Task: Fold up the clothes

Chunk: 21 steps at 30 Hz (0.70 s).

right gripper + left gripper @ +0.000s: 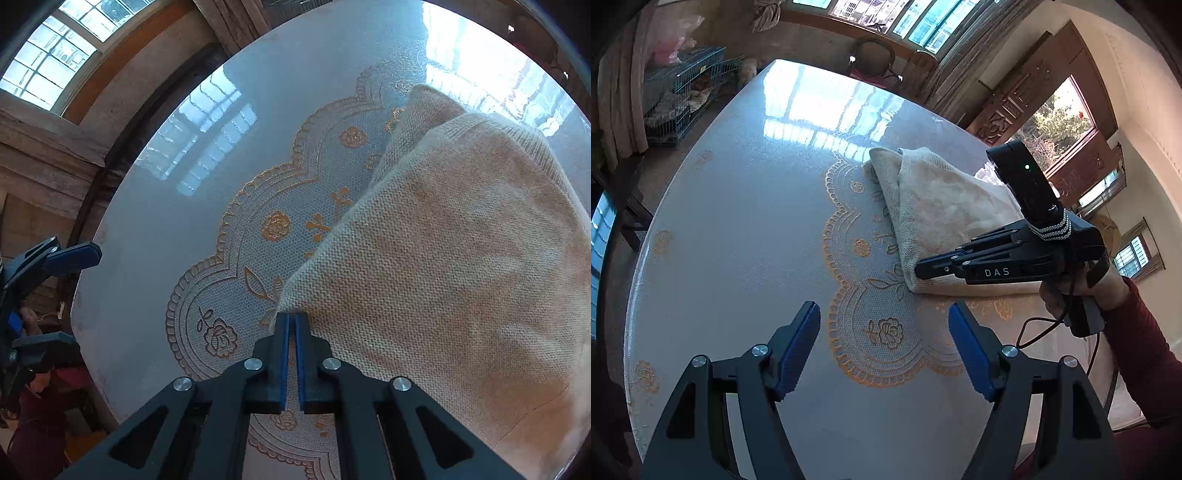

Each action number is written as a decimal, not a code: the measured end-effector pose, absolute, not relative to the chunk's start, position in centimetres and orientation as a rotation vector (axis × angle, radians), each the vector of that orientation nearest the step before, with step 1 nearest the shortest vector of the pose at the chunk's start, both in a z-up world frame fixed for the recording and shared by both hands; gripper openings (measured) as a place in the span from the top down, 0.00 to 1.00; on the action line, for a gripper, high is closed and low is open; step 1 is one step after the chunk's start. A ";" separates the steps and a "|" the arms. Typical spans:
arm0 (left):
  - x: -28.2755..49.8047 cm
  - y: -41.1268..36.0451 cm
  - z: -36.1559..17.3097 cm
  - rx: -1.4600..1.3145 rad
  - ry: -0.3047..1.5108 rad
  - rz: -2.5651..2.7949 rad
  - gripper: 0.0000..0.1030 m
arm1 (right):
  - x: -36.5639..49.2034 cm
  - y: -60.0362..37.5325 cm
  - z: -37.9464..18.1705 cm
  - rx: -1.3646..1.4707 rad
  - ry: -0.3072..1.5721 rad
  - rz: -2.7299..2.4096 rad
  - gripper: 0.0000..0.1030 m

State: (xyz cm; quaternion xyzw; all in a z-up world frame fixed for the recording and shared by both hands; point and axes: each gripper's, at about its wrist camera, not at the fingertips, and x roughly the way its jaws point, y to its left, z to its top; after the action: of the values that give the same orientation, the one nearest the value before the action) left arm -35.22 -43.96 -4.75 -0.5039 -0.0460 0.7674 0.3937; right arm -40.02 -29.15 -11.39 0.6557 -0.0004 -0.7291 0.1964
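1. Right gripper closed almost fully — only a thin slit between the blue pads, tips at the near corner of the knit. Whether a fold of yarn sits pinched in that slit, or the tips merely press beside the corner: cannot tell from either view.
2. Left gripper spread wide, holding nothing, hovering over the table short of the knit's near edge.
3. Knit lying right of the table's middle, partly over the gold lace pattern, already doubled into a thick wedge with one layer lapped over another and a rounded far end.
4. Handling, as a judgement — soft, light, loosely woven cream fabric; likely to sag and drape when lifted, to stretch if pulled by one point, and to slide easily on the glossy top.
5. Best holds: corners and folded edges, through all layers at once, one gripper at each end so the stack stays square.
6. Stage unclear: fits a fold nearly finished and being pressed flat, or a half-folded piece awaiting another turn.
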 end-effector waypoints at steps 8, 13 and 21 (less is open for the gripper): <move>-35.8 -44.0 -5.2 -1.264 -0.089 1.935 0.27 | -37.7 -26.5 -9.0 1.815 -0.006 -2.171 0.97; -36.0 -43.8 -5.4 -1.252 -0.099 1.913 0.27 | -38.0 -29.3 -8.2 1.875 0.045 -2.113 0.73; -35.6 -44.3 -5.6 -1.237 -0.072 1.898 0.27 | -38.7 -32.5 -11.1 2.026 0.222 -2.119 0.75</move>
State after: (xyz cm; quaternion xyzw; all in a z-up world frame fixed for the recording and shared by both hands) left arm -35.61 -44.35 -5.62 -0.4945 -0.0287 0.7584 0.4236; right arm -38.70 -32.54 -11.08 0.6856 0.0751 -0.7171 0.1005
